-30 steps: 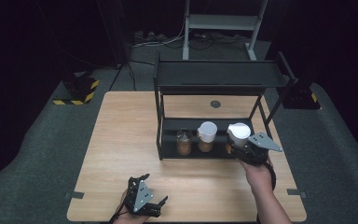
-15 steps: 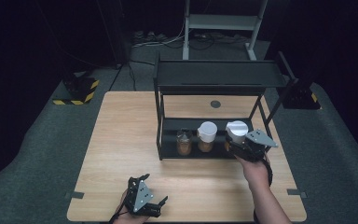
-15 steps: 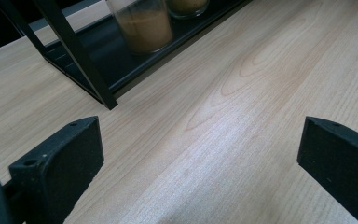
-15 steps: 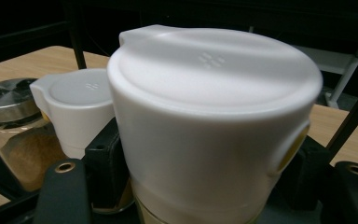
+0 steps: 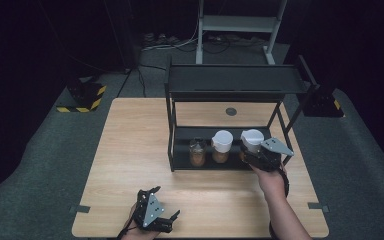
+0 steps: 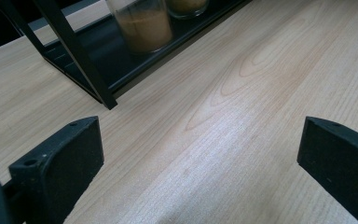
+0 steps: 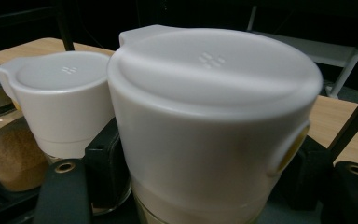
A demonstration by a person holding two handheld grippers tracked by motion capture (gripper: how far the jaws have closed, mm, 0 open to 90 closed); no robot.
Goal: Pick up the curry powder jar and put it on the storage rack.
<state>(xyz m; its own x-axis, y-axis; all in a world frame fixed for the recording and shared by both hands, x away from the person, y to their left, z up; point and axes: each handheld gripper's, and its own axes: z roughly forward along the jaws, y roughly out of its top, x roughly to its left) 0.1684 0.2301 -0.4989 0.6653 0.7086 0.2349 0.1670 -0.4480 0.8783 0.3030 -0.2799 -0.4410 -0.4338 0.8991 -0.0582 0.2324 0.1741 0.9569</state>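
Note:
A black two-level rack (image 5: 232, 80) stands on the wooden table (image 5: 130, 145). Its lower shelf holds a metal-lidded jar of brown powder (image 5: 197, 151) and a white-capped jar (image 5: 222, 141). My right gripper (image 5: 257, 155) is shut on a second white-capped jar (image 5: 252, 139) at the shelf's right end. In the right gripper view this jar (image 7: 214, 107) sits between the black fingers (image 7: 105, 168), close beside the other white cap (image 7: 67, 98). Whether it rests on the shelf is hidden. My left gripper (image 5: 164, 202) lies open near the table's front edge, its jaws (image 6: 205, 154) wide apart over bare wood.
The rack's corner post (image 6: 74, 51) and a jar of brown powder (image 6: 147, 23) are just ahead of the left gripper. A round dark grommet (image 5: 231, 111) sits in the table behind the rack. A striped floor block (image 5: 85, 97) lies off the table's far left.
My right gripper has shifted a little left and inward at the rack's lower shelf, carrying the white-capped jar. The left gripper has stayed put.

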